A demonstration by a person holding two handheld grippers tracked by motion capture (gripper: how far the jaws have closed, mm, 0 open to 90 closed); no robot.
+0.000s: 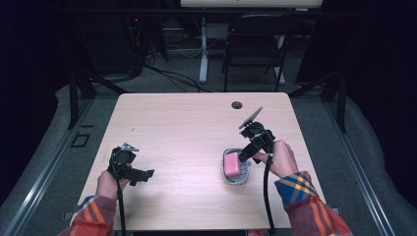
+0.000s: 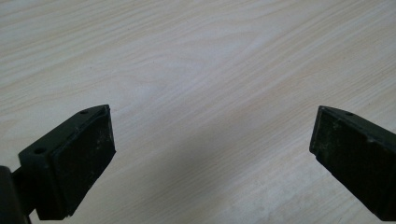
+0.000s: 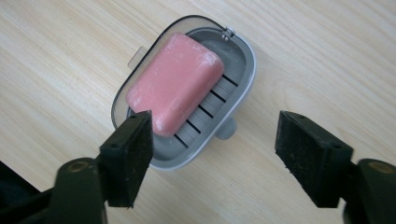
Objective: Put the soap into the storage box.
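i sit at a pale wood-grain table [image 1: 187, 123] with a cable hole [image 1: 237, 104] near its far edge, grey carpet [image 1: 344, 147] around it, a dark folding chair [image 1: 255, 44] and a white desk leg [image 1: 203, 49] beyond in dim light

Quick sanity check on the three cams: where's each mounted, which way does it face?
High view: above the person's side, facing forward and down on the table; both forearms, left tool, right tool.
Left gripper view: on the left tool, facing bare tabletop; its jaws stand wide apart.
Right gripper view: on the right tool, facing down on the pink soap in its grey soap dish; jaws apart.
Shared: high and right gripper views both show soap and dish.
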